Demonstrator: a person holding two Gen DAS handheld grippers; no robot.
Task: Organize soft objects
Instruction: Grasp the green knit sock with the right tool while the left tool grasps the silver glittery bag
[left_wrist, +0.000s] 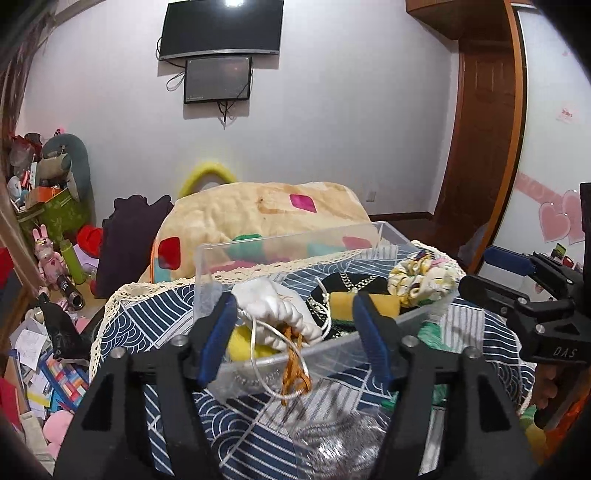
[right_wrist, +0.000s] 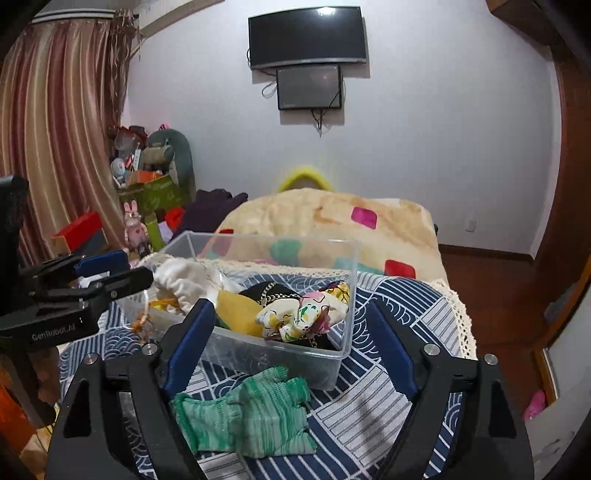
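Observation:
A clear plastic bin stands on the blue patterned cloth. It holds a white drawstring pouch, a yellow sponge, a floral scrunchie and a black item with a chain. The pouch's cord and orange tassel hang over the near wall. My left gripper is open, just in front of the bin. My right gripper is open above a green knitted cloth lying in front of the bin. A silver sparkly cloth lies below the left gripper.
A cream blanket with coloured patches lies behind the bin. Toys, boxes and papers crowd the floor at left. A wooden door stands at right. Two screens hang on the wall.

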